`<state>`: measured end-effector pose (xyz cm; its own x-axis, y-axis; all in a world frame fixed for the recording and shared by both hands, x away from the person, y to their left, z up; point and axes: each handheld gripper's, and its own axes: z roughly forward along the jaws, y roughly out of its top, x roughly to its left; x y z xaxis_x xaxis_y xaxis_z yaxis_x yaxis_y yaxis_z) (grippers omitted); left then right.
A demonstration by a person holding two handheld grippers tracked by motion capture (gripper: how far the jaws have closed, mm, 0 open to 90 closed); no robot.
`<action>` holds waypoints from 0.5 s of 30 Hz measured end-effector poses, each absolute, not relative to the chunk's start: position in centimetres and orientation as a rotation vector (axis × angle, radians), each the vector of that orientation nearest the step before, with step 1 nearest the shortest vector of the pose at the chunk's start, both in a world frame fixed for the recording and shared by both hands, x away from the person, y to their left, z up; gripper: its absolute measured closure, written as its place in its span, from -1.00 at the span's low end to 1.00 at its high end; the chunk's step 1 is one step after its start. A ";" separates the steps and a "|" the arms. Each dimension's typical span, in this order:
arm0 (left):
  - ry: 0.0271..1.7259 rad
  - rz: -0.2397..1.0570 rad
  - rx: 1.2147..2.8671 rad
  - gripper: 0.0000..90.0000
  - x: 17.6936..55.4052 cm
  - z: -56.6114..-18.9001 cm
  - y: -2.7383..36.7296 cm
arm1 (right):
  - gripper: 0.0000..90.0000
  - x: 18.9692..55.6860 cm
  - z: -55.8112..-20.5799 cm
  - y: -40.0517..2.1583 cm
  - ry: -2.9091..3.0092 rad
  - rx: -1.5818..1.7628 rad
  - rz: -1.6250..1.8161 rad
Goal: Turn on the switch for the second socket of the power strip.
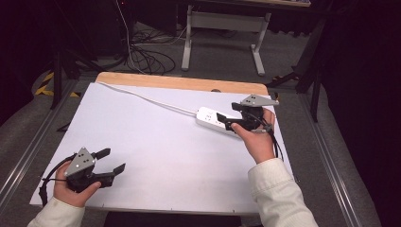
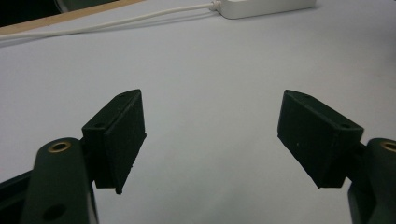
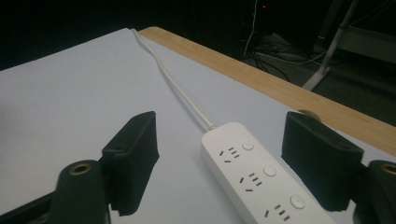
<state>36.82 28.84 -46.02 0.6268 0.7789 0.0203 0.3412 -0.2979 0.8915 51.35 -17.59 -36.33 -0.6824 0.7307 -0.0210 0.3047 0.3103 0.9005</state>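
Power strip (image 3: 261,182) lies between right gripper (image 3: 233,163) jaws (spread wide, untouched); left gripper (image 2: 210,140) wide, well apart.

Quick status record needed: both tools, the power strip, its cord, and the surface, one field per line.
left tool: open, empty, near left of the table
right tool: open, jaws either side of the power strip, not closed on it
power strip: white, flat on the sheet, sockets and buttons up, nothing plugged in where visible
cord: white, runs from the strip to the far left corner
surface: white sheet on a wooden table
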 end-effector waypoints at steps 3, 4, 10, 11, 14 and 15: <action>0.887 0.571 1.897 -0.47 36.8 -46.0 28.9 | -0.50 50.3 -36.2 -17.9 2.176 0.893 1.341; 0.889 0.569 1.895 -0.47 36.8 -46.0 28.9 | -0.53 49.9 -36.2 -18.0 2.181 0.888 1.344; 0.895 0.559 1.887 -0.48 36.7 -45.8 29.0 | -0.66 48.4 -36.8 -19.3 2.187 0.889 1.386; 0.893 0.561 1.890 -0.48 36.7 -45.8 29.0 | -0.67 48.1 -36.9 -19.6 2.191 0.880 1.386; 0.893 0.554 1.886 -0.48 36.6 -45.7 29.0 | -0.67 47.3 -37.3 -20.1 2.207 0.857 1.389; 0.882 0.560 1.897 -0.49 36.6 -45.7 29.1 | -0.68 46.9 -37.4 -20.2 2.215 0.848 1.390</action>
<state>36.63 29.06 -45.70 0.6366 0.7710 0.0161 0.3425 -0.3014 0.8899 46.95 -20.20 -37.45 -0.7408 0.6716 -0.0080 0.2850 0.3251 0.9017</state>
